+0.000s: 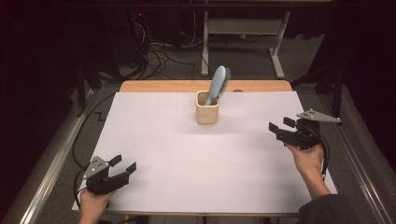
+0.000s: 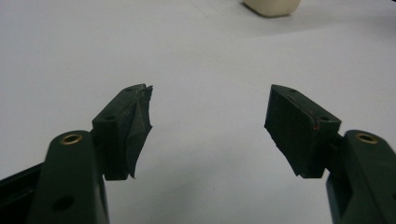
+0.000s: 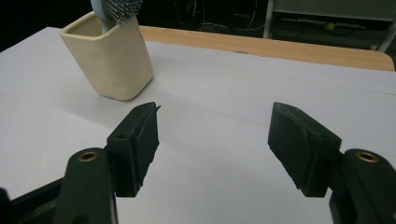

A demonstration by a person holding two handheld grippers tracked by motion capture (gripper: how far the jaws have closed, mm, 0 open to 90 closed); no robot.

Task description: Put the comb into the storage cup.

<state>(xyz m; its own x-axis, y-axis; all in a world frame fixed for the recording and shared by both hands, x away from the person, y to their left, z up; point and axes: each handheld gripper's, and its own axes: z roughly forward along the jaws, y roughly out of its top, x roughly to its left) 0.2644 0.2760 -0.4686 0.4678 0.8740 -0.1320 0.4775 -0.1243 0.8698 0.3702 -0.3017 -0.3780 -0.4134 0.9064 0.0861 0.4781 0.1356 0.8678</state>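
Both hands enter at the near edge of the high view. Left gripper (image 1: pixel 123 164) rests at the near left corner of the tabletop (image 1: pixel 187 154), jaws spread wide, nothing between them. Right gripper (image 1: pixel 281 125) hovers at the right edge, jaws likewise apart and empty, pointed toward the middle. Cup (image 1: pixel 207 110), cream coloured, stands upright near the far centre. Hairbrush (image 1: pixel 217 84), blue, sits handle-down in the cup and leans to the right, bristle head well above the rim. Both grippers are well apart from cup and brush.

Left gripper view: jaws stand wide over bare white surface; the base of the cup (image 2: pixel 272 6) shows at the top edge, far off.

Right gripper view: jaws stand apart, empty; the cup (image 3: pixel 109 60) lies ahead and to the left, the brush bristles (image 3: pixel 119 8) showing above its rim.

Assessment: the brush is lodged in the cup and neither gripper has contact. Whether the brush is to be taken out cannot be told; if so, approach, grasp and lift all remain.
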